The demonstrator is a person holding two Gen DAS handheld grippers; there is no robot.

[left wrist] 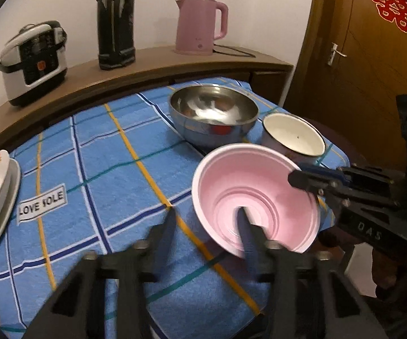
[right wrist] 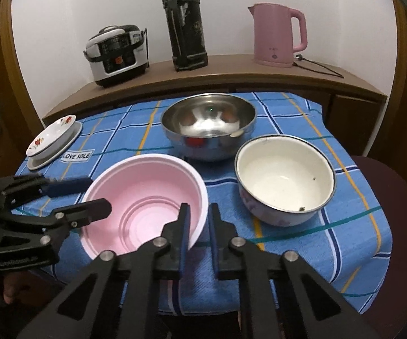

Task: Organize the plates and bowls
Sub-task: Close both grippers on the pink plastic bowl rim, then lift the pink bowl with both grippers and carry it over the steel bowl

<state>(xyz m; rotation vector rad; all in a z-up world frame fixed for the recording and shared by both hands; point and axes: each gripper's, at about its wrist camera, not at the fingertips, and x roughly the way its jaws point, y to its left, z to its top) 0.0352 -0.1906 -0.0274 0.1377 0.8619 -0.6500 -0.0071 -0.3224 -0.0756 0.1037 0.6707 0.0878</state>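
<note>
Right wrist view takes in the worktop [right wrist: 353, 197] under its blue checked cloth, and behind it a wooden shelf [right wrist: 231, 73] carrying a rice cooker [right wrist: 117, 55], a dark flask [right wrist: 185, 24] and a pink kettle [right wrist: 276, 35]. On the cloth, the steel bowl [right wrist: 207, 125] stands at the back in the middle. The white enamel bowl [right wrist: 285, 176] sits to its right and nearer, close beside it. The pink bowl [right wrist: 145, 202] lies at the front, tilted, its right rim between the fingers of the right gripper [right wrist: 199, 226]; the fingers stand one on either side of that rim with a narrow gap, and whether they press it I cannot tell. The left gripper [right wrist: 89, 196] reaches in from the left, spread wide, one finger over the bowl's left rim and the other outside and behind it, gripping nothing. At the far left edge of the cloth, well apart from the bowls, a small flowered plate [right wrist: 49, 135] rests tilted on a plain white plate [right wrist: 55, 148].

Left wrist view shows a wooden door [left wrist: 353, 56] to the right.
</note>
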